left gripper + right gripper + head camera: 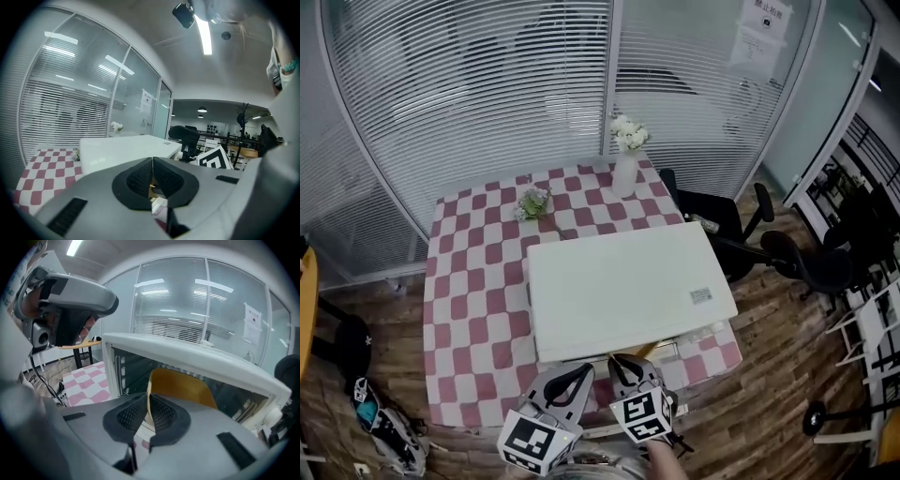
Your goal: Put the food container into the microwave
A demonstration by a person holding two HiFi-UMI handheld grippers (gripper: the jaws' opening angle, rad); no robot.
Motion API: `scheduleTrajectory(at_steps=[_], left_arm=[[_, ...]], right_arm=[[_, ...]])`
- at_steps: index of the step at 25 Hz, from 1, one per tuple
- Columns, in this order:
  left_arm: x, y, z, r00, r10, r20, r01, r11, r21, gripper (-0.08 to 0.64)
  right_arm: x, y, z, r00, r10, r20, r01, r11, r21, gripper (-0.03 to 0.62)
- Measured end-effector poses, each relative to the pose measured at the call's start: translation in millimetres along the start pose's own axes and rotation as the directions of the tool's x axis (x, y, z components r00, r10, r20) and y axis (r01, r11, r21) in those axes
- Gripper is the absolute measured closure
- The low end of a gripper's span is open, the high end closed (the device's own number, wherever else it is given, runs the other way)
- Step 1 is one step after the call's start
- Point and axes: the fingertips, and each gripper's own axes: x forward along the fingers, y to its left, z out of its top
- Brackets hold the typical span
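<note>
The checkered table (pixel 478 281) is carrying the white microwave (pixel 619 281), and the yellow food container (pixel 183 386) is hanging at its front opening, so the insertion step is, I judge, in hand. The right gripper (pixel 147 414) is clenching the container's rim between its pads. The left gripper (pixel 152 180) is pressing its pads together on nothing I can make out. Next, the container needs sliding level into the cavity, then releasing. The right gripper view is showing the dark cavity and its slotted wall; the head view is showing only the microwave's top and a sliver of yellow
</note>
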Motion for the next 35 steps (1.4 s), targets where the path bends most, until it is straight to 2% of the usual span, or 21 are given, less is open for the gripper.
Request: scheduleTrajectory(at_steps=[12,24,30,35], left_arm=[[-18.5,26.7,-5.9,0.997,0.077,0.004,-0.077,0.996,-0.034,0.548],[-42.2,54.5,-8.9,0.986,0.165,-0.001,-0.165,0.985,-0.055,0.548],[-42.1,60.8,-11.3,0.985,0.169,0.022,-0.167,0.985,-0.05,0.548],[-41.5,62.9,-10.4,0.985,0.172,0.007,-0.171,0.984,-0.057,0.548]], right_arm=[[50.2,10.2,6.9,0.999,0.024,-0.031,-0.029,0.986,-0.163,0.583],[87.0,23.0,7.4,0.998,0.052,-0.023,-0.055,0.982,-0.181,0.583],[97.2,24.9,6.0,0.998,0.051,-0.023,-0.054,0.983,-0.178,0.581],[99.7,25.1,8.7,0.998,0.068,-0.012,-0.069,0.983,-0.168,0.573]])
